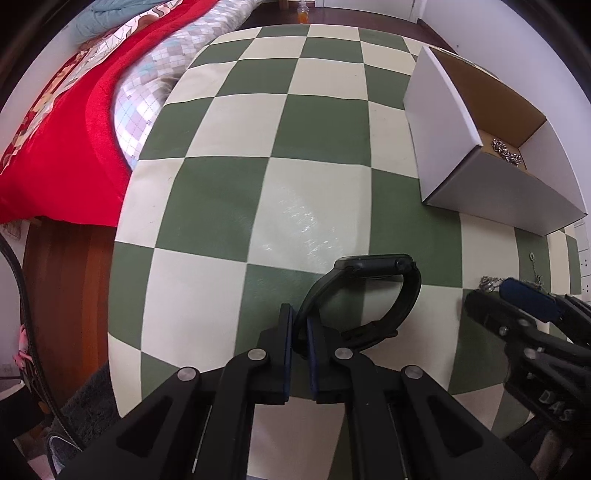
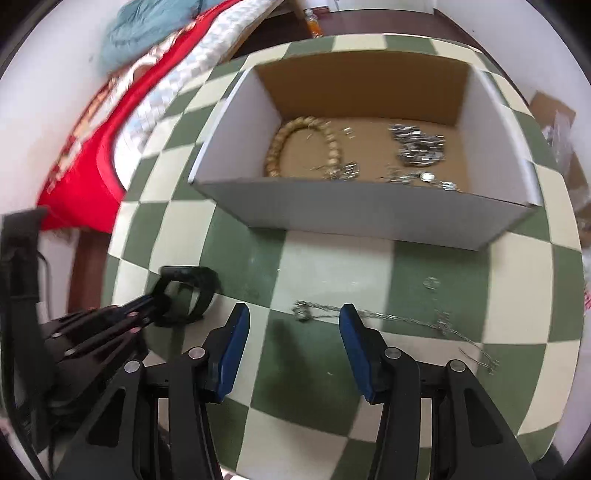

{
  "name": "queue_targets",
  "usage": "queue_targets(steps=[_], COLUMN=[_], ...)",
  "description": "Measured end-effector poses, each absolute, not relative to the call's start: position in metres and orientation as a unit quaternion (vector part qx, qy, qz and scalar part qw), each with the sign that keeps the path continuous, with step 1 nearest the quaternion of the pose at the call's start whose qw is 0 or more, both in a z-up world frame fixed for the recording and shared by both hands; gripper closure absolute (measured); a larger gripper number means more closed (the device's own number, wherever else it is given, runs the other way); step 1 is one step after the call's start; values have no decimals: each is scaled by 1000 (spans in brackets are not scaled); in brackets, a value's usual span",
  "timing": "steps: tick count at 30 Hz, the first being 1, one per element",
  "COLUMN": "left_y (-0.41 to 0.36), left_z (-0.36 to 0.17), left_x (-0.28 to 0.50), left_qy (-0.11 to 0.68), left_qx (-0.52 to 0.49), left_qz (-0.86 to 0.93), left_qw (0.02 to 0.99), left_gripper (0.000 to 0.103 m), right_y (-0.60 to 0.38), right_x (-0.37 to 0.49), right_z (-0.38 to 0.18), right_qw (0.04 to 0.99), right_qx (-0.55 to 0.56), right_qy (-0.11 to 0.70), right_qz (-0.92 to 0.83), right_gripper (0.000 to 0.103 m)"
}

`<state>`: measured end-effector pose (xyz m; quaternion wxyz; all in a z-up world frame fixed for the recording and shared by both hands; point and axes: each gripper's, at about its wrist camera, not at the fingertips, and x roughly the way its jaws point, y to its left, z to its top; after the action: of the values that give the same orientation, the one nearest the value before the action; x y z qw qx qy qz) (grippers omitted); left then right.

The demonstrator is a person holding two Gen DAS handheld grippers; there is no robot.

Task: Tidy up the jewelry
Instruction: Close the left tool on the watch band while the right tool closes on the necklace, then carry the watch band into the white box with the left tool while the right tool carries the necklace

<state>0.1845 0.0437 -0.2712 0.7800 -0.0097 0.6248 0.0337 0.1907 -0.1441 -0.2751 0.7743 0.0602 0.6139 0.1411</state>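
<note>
My left gripper (image 1: 300,319) is shut on the strap of a black smartwatch (image 1: 373,291), low over the checkered table; it also shows in the right wrist view (image 2: 186,291). My right gripper (image 2: 291,314) is open and empty, its pads either side of a thin silver chain (image 2: 391,316) lying on the table. The right gripper also shows in the left wrist view (image 1: 517,295). A white cardboard box (image 2: 351,210) stands behind, holding a wooden bead bracelet (image 2: 299,146) and silver jewelry (image 2: 419,147). The box (image 1: 454,147) is at the right in the left wrist view.
A small silver ring (image 2: 431,283) lies on the table right of the chain. A bed with a red blanket (image 1: 66,147) borders the table's left edge. An orange bottle (image 2: 314,22) stands on the floor beyond. Packaging (image 2: 557,129) lies off the table's right side.
</note>
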Motion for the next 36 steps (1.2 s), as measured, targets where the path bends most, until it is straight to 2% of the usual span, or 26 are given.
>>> queue_targets(steps=[1, 2, 3, 4, 5, 10, 19, 36], left_y=[45, 46, 44, 45, 45, 37, 13, -15], left_z=[-271, -271, -271, -271, -270, -256, -204, -93], left_x=[184, 184, 183, 184, 184, 177, 174, 195], left_qy=[624, 624, 624, 623, 622, 609, 575, 505], left_qx=[-11, -11, -11, -11, -10, -4, -14, -20], left_qz=[33, 32, 31, 30, 30, 20, -15, -44], left_qw=[780, 781, 781, 782, 782, 793, 818, 861], left_gripper=[99, 99, 99, 99, 99, 99, 99, 99], right_y=[-137, -133, -129, -126, -125, -143, -205, -225], right_x=[190, 190, 186, 187, 186, 183, 170, 174], right_z=[-281, -285, -283, -285, -285, -276, -203, -65], right_qw=[771, 770, 781, 782, 786, 796, 815, 863], right_qx=[45, 31, 16, 1, -8, 38, 163, 172], right_qy=[621, 626, 613, 614, 610, 597, 545, 459], right_qz=[132, 121, 117, 107, 97, 90, 107, 121], right_gripper=[51, 57, 80, 88, 93, 93, 93, 93])
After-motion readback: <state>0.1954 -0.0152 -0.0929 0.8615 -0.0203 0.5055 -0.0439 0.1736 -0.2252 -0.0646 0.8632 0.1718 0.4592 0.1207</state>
